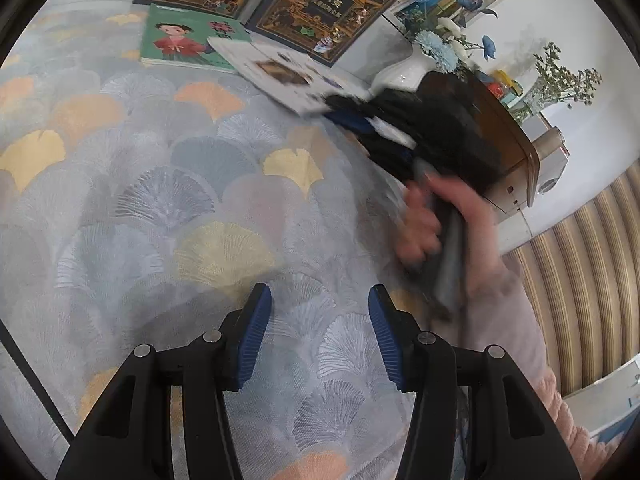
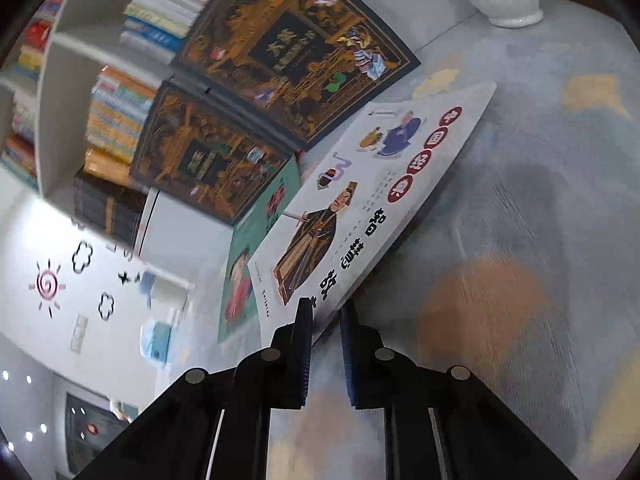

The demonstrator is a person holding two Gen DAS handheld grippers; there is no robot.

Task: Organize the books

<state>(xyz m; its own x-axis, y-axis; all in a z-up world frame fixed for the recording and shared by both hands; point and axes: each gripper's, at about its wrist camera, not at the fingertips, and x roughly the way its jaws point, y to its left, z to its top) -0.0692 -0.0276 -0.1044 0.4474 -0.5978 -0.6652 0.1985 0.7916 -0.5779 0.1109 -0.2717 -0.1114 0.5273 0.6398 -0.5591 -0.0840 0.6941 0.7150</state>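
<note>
Right gripper (image 2: 326, 312) seemingly pinches the white book (image 2: 360, 200) by one corner; left gripper (image 1: 316, 332) gapes empty. So thin a hold may let it slip.

Black claw (image 1: 320, 332), ribbed blue pads (image 1: 254, 336), pale pink sleeve (image 1: 516, 320).

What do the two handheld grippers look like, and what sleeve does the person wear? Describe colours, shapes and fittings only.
The left gripper has black angular arms, round silver pivot pins and two ribbed blue pads. The right gripper is built the same: black arms, silver pins, ribbed pads that look dark from the side. The person wears a pale pink quilted sleeve. No cables show.
</note>
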